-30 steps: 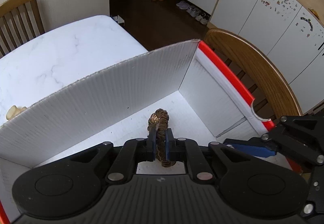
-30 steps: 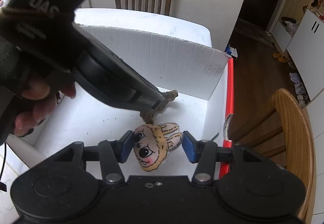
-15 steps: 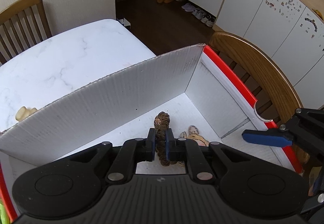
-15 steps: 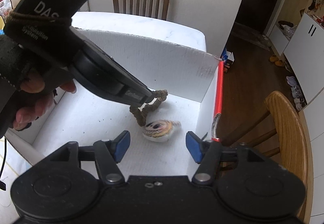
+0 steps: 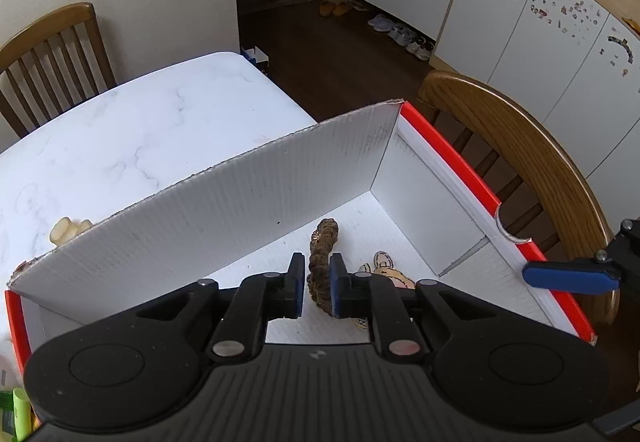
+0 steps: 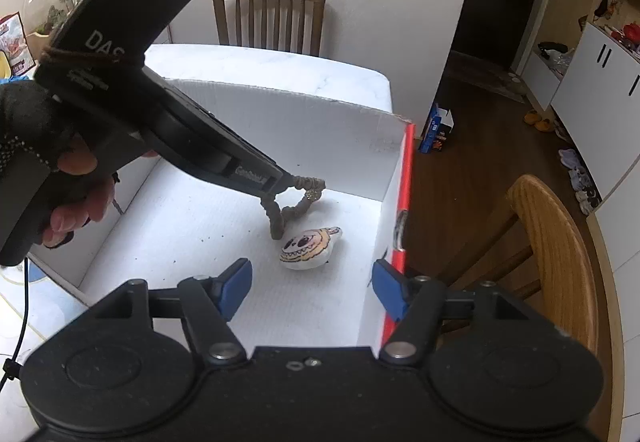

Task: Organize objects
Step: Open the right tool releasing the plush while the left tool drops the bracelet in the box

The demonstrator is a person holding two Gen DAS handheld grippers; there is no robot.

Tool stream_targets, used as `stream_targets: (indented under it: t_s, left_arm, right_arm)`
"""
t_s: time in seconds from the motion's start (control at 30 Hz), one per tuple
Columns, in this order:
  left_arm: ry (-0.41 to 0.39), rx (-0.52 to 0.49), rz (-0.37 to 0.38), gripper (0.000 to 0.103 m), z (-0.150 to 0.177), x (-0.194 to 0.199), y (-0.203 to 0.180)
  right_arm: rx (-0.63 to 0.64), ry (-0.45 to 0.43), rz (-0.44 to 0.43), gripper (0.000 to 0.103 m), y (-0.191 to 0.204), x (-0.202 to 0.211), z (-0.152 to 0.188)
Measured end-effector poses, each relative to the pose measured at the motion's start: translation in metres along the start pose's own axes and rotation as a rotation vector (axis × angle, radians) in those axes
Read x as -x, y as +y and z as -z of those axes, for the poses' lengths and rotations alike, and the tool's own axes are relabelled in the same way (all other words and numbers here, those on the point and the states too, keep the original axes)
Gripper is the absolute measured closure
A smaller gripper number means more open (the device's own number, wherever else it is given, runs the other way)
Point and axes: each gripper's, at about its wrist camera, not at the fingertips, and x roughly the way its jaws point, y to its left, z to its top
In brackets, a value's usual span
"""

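Left gripper (image 5: 316,284) jaws pinch scrunchie (image 5: 322,266), hiding plush (image 6: 310,248); right gripper (image 6: 310,284) jaws spread.

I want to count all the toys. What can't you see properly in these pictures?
- Plush: left view, mostly hidden behind the left gripper.
- Yellowish thing on the table: left view, partly behind the box wall.
- Green things: left view, cut off at the corner.

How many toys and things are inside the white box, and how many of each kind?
Brown scrunchie, between the fingers of the left gripper: 1
Little plush face toy, lying on the floor of the white box: 1
Total: 2
The right gripper holds nothing.
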Motion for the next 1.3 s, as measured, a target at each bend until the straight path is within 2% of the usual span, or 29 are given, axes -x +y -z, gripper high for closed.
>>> stream_targets:
  t_s: [0.07, 0.13, 0.2, 0.47, 0.73, 0.83, 1.13, 1.3]
  left_arm:
    - [-0.007, -0.002, -0.002, 0.079, 0.0, 0.002, -0.001]
    - [-0.011, -0.004, 0.0, 0.058, 0.001, 0.004, -0.002]
    - [-0.021, -0.007, 0.0, 0.045, 0.002, 0.008, -0.002]
    - [-0.062, -0.005, 0.001, 0.042, 0.009, 0.033, 0.0]
    - [-0.131, -0.003, -0.001, 0.04, 0.026, 0.079, 0.009]
    - [-0.156, -0.002, 0.002, 0.032, 0.033, 0.098, 0.013]
    - [-0.225, 0.02, 0.027, 0.025, 0.063, 0.152, 0.037]
    - [-0.273, 0.032, 0.013, 0.019, 0.086, 0.179, 0.054]
  right_arm:
    - [-0.009, -0.004, -0.005, 0.037, -0.002, 0.004, 0.001]
    - [-0.012, -0.01, -0.005, 0.037, -0.002, 0.009, 0.003]
    - [-0.015, -0.016, -0.004, 0.037, -0.001, 0.012, 0.003]
    - [-0.047, -0.051, -0.008, 0.034, -0.006, 0.027, 0.005]
    - [-0.066, -0.099, -0.014, 0.031, -0.005, 0.052, 0.005]
    - [-0.074, -0.12, -0.016, 0.027, 0.0, 0.062, 0.004]
    - [-0.111, -0.162, -0.04, 0.016, 0.025, 0.086, 0.001]
    - [-0.118, -0.174, -0.048, 0.01, 0.05, 0.092, 0.001]
